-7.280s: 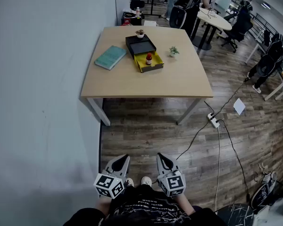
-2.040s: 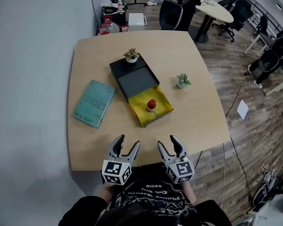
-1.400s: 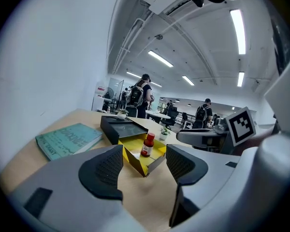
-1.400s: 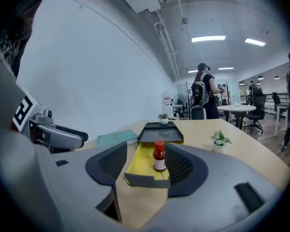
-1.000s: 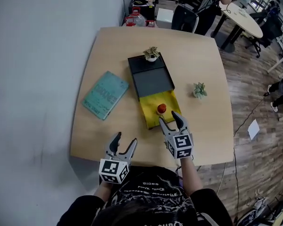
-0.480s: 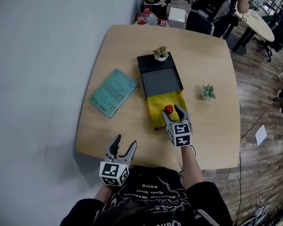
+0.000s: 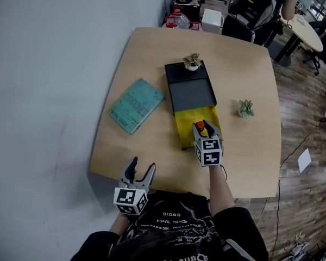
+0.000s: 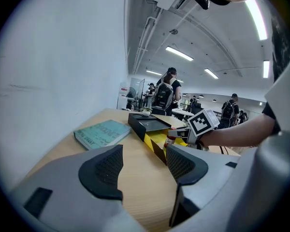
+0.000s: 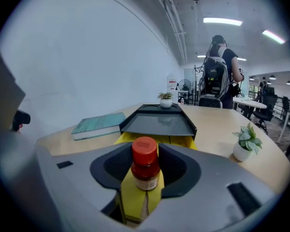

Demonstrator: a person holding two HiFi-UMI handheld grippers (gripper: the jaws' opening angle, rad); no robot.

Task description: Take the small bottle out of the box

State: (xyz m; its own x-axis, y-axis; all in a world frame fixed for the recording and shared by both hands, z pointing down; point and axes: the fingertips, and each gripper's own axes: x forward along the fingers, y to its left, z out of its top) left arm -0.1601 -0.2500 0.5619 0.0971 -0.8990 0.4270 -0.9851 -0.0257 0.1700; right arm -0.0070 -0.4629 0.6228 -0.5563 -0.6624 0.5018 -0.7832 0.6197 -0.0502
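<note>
R gripper (image 7: 202, 128) jaws closing on the small bottle (image 9: 145, 177), which stands red-capped and upright in the yellow box tray (image 7: 185, 130). Pads appear to meet its sides. Bottle prob. light, rigid, smooth & tippy: take the body, not the cap. L gripper (image 7: 139, 170) jaws apart, empty, near the table (image 7: 250, 80) edge.
</note>
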